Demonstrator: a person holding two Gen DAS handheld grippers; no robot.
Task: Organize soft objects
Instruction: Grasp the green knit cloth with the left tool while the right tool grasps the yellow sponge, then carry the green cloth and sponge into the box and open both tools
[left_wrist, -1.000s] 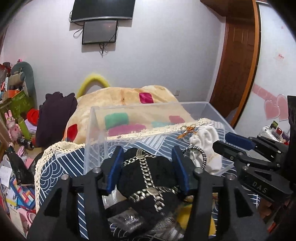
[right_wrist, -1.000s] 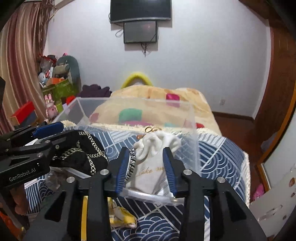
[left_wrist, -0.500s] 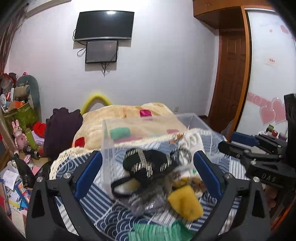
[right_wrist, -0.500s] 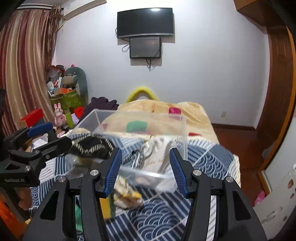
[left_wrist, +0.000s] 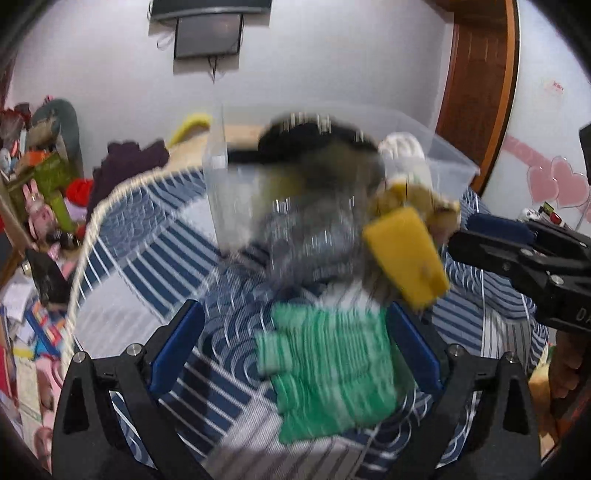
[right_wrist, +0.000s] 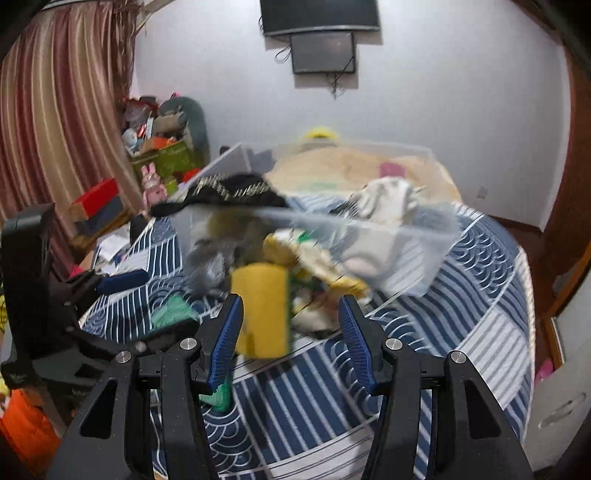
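A clear plastic bin stands on the blue patterned bedspread. A black chain-trimmed item and a white pouch lie at its rim. In front lie a yellow sponge-like block, a green knitted cloth and a grey fluffy item. My left gripper is open around the green cloth, not gripping. My right gripper is open, just before the yellow block. The frames are motion-blurred.
The bedspread's lace edge drops to a cluttered floor on the left. Boxes and plush toys stand by the curtain. A quilt lies behind the bin. A wooden door is at the right.
Both grippers have opened, letting go of the black item and the white pouch, and pulled back and down from the bin. The loose items in front now show.
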